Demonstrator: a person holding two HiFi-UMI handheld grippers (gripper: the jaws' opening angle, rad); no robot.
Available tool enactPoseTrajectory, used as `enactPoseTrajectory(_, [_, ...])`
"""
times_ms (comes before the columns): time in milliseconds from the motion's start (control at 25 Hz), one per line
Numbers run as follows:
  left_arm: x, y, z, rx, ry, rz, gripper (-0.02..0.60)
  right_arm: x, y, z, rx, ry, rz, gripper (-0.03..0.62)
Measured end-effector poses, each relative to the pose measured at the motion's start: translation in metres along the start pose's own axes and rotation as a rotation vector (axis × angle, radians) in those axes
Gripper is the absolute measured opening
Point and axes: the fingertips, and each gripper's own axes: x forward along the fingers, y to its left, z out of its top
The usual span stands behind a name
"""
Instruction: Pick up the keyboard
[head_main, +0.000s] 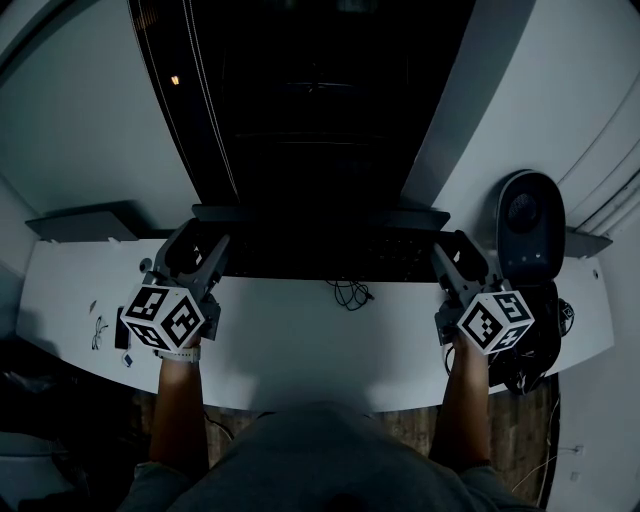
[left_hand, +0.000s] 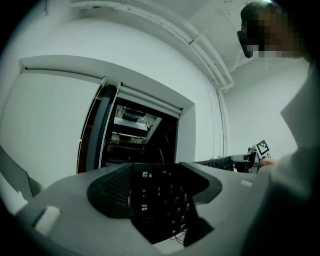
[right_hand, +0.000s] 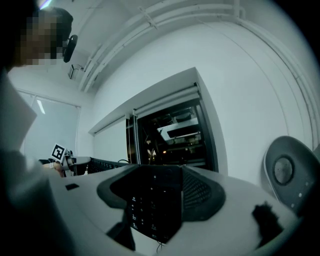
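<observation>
In the head view the keyboard (head_main: 330, 258) is nearly lost in shadow, its far edge merging with the dark wall opening (head_main: 310, 120). The left gripper (head_main: 203, 248) and right gripper (head_main: 448, 252) clamp and cover its two ends. In both gripper views most key legends are too dim to read. At the left of the table (head_main: 300, 340), small objects (head_main: 120, 338) are perhaps cables, too small to tell.

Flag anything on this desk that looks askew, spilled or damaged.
Nothing looks spilled or damaged. The keyboard runs straight between the left gripper and the right gripper, each shut on one end. Only a loose cable tangle on the desk beside its near edge looks untidy.
</observation>
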Motion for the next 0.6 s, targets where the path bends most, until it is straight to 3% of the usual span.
enactPoseTrajectory(600, [0.0005, -0.0021, 0.0, -0.002, -0.001, -0.007, 0.279, -0.0036, -0.0005, 0.0013, 0.0, -0.003, -0.008, 0.268])
